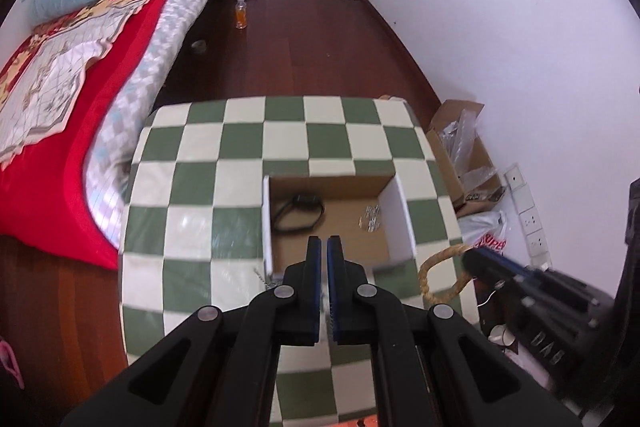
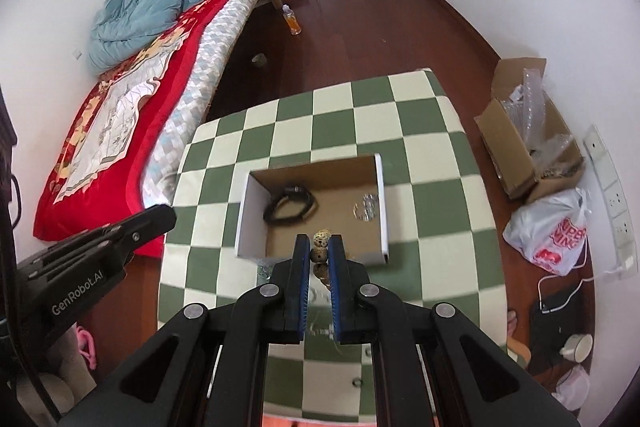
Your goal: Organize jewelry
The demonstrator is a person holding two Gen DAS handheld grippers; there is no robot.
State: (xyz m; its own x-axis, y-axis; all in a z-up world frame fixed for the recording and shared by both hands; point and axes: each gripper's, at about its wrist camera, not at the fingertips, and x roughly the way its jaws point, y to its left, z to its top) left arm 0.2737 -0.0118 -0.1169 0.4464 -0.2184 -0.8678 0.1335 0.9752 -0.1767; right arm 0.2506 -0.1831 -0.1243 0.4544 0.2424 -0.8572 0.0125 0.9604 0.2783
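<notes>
An open cardboard box (image 1: 404,211) (image 2: 244,211) with white sides stands on the green-and-cream checkered table (image 1: 200,187) (image 2: 440,187). Inside it lie a black band (image 1: 298,213) (image 2: 290,205) and a small silver piece (image 1: 370,219) (image 2: 366,207). My right gripper (image 2: 319,241) (image 1: 470,259) is shut on a bracelet of speckled tan beads (image 2: 321,238), held over the box's near edge; in the left wrist view it hangs as a blurred golden loop (image 1: 430,277). My left gripper (image 1: 324,241) (image 2: 166,215) is shut just short of the box. A thin silver chain (image 1: 264,275) lies by the box's near-left corner.
A bed with a red blanket (image 1: 60,187) (image 2: 120,147) runs along the table's left side. On the floor to the right are a cardboard box of plastic wrap (image 2: 528,131), a white printed bag (image 2: 556,235) and a mug (image 2: 576,347). An orange bottle (image 1: 241,13) stands near the door.
</notes>
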